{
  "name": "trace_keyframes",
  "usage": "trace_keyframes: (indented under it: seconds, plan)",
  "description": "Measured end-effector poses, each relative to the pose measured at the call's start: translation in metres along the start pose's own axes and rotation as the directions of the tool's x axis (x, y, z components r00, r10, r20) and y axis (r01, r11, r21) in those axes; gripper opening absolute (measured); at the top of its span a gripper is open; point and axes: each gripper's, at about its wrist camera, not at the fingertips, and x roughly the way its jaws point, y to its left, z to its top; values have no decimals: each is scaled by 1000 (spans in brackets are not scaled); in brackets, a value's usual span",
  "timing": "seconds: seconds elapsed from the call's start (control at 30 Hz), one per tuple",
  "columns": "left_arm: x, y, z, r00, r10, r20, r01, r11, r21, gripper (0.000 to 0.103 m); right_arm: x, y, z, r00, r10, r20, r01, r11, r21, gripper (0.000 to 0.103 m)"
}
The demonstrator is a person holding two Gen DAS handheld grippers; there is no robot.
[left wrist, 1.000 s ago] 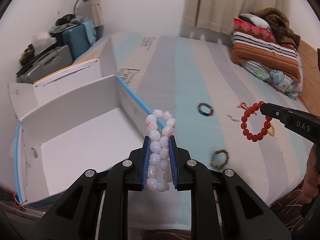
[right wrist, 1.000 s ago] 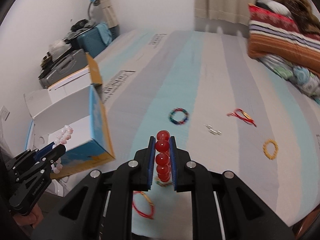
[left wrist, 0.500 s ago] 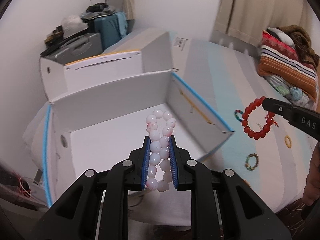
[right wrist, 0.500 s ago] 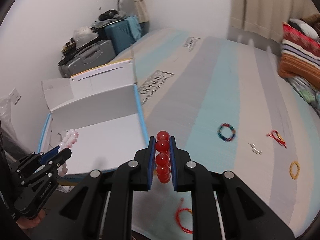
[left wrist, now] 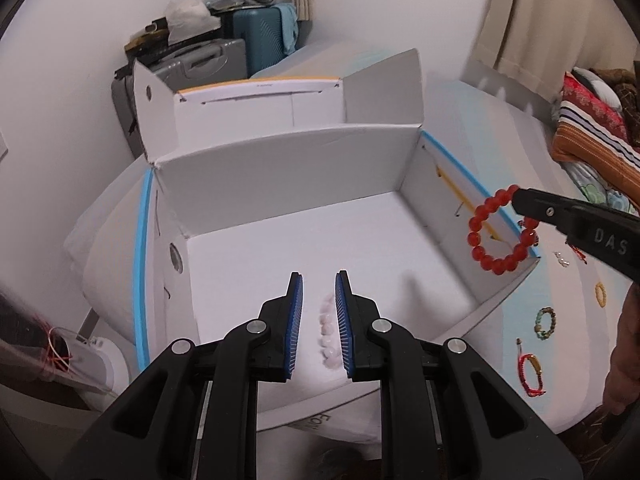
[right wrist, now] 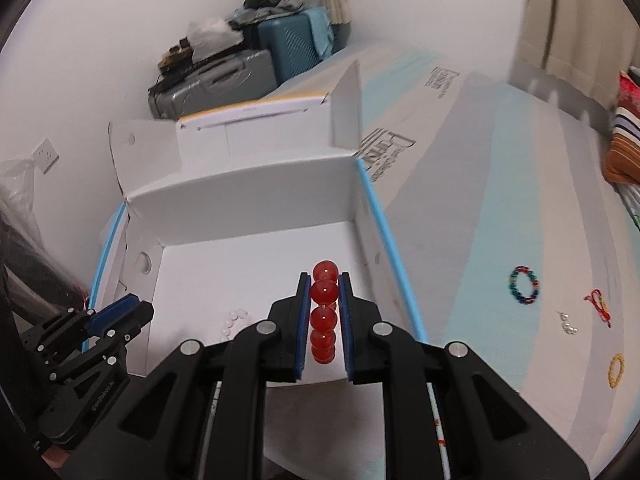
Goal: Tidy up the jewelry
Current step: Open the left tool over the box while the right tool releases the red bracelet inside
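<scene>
Hovering over the white box [left wrist: 288,172], left gripper [left wrist: 318,312] spread wide, pale pink bracelet [left wrist: 329,328] lying loose on the box floor below | right gripper [right wrist: 324,312] pinching the red bead bracelet [right wrist: 323,316] above the blue-edged right wall | floor beyond mostly bare

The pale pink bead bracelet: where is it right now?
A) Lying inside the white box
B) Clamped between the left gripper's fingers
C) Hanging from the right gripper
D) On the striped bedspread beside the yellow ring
A: the pale pink bead bracelet lies on the floor of the white box, seen through the gap of the open left gripper, while the right gripper holds the red bead bracelet.
</scene>
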Motion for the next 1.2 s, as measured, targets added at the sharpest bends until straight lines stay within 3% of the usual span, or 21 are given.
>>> trace_keyframes:
  seconds: [0.33, 0.43, 0.47, 0.53, 0.57, 0.6, 0.83, 0.9, 1.2]
  plan:
    - [20, 11, -5, 999, 10, -41, -10, 1000, -13, 17, 39, 13, -2, 996, 8, -88, -8, 1000, -3, 13]
    - [23, 13, -6, 999, 19, -44, -20, 1000, -18, 17, 41, 15, -3, 997, -2, -78, 1, 1000, -11, 14]
    - [23, 14, -6, 999, 35, -37, -36, 999, -20, 18, 41, 16, -3, 997, -3, -81, 2, 1000, -13, 17]
    - [21, 13, -6, 998, 56, -26, -57, 998, -24, 21, 40, 15, -3, 997, -7, -74, 6, 1000, -10, 31]
    - [20, 13, -6, 998, 60, -22, -60, 998, -25, 29, 38, 15, -4, 998, -12, -63, 12, 1000, -9, 42]
    - [19, 12, -6, 997, 69, -17, -69, 997, -26, 39, 36, 15, -4, 998, -14, -55, 13, 1000, -11, 46]
    - [9, 4, -4, 997, 75, 22, -74, 997, -28, 61, 22, 7, -6, 999, -25, -27, 25, 1000, -6, 64]
    - [6, 0, -3, 996, 79, 34, -78, 996, -34, 77, 17, 1, -8, 999, -30, -21, 30, 1000, -3, 68]
    - [-4, -26, -3, 995, 75, 72, -75, 997, -9, 96, -1, -29, -15, 999, -48, 6, 48, 998, 35, 85]
